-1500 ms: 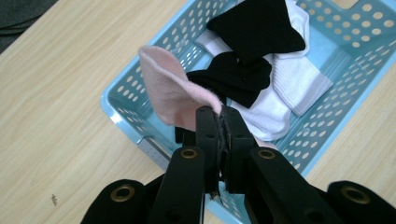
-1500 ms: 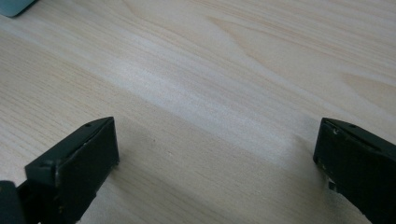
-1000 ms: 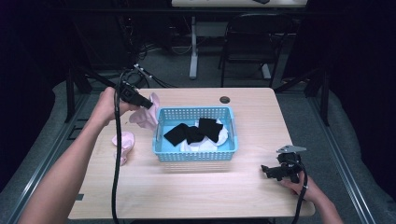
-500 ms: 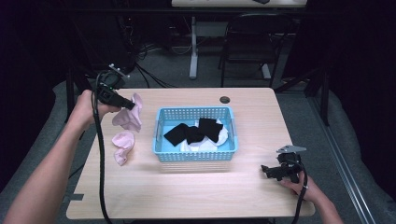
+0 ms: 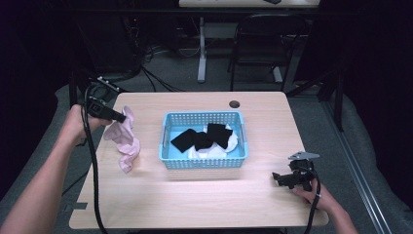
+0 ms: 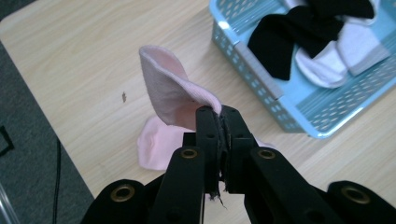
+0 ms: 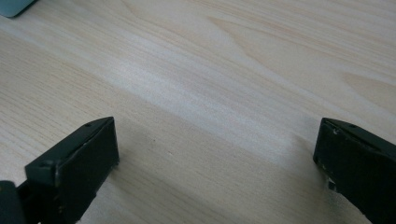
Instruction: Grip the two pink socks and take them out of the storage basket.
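The left gripper (image 5: pixel 119 117) is held above the table's (image 5: pixel 195 204) left side, its jaws closed on the upper end of a pink sock (image 5: pixel 124 139). In the left gripper view the jaws are seen pressed together on the sock (image 6: pixel 175 95), with pink fabric folded up ahead of them and more of it lying on the wood below. In the high view the sock is seen hanging down, its lower end crumpled on the table just left of the basket (image 5: pixel 168 158). Black and white socks (image 5: pixel 204 139) are seen in the blue basket. The right gripper (image 5: pixel 285 179) is held low at the table's right front corner, well apart from the basket. Its jaws are spread wide, with bare wood between them.
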The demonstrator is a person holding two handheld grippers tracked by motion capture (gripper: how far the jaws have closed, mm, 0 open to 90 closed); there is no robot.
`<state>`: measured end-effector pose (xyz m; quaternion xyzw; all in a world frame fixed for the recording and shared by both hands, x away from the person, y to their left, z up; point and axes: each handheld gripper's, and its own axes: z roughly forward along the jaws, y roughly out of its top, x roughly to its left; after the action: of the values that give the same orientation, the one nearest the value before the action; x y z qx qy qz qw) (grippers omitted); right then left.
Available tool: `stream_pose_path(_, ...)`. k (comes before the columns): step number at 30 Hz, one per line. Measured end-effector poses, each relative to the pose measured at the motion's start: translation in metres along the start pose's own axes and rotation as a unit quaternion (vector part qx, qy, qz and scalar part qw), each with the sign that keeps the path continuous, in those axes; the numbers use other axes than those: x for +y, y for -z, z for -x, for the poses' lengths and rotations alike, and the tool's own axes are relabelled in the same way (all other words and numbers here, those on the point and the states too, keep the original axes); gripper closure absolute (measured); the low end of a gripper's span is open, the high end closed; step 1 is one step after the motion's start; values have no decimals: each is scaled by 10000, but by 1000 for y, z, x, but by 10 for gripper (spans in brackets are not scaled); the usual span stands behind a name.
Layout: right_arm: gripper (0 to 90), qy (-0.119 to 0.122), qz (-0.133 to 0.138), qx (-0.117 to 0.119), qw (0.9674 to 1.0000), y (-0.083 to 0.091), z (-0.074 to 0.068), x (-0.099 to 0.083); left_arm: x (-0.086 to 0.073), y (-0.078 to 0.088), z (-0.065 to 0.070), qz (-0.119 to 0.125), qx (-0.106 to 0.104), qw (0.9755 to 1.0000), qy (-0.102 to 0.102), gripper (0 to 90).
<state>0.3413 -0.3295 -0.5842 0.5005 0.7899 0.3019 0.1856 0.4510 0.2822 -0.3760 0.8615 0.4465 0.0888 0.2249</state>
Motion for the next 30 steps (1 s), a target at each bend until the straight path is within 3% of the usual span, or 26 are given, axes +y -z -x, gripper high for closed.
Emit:
stream_pose_path(10, 0, 0, -2, 1, 10000, 0, 0, 0, -15, -45, -14, -274, 55, 9993, 249, 875)
stream_pose_path(14, 0, -1, 0, -1, 10000, 0, 0, 0, -19, -72, -20, -273, 22, 9984, 502, 874)
stream_pose_path(21, 0, 1, 0, 1, 10000, 0, 0, 0, -22, -99, -25, -277, 82, 9969, 730, 867)
stream_pose_path(24, 0, 2, 0, 0, 10000, 0, 0, 0, -22, -102, -26, -233, 100, 9965, 795, 854)
stream_pose_path(28, 0, 3, 0, 4, 10000, 0, 0, 0, -23, -101, -27, -154, 172, 9961, 855, 713)
stream_pose_path(30, 0, 3, 1, 4, 10000, 0, 0, 0, -24, -99, -27, -112, 247, 9956, 897, 576)
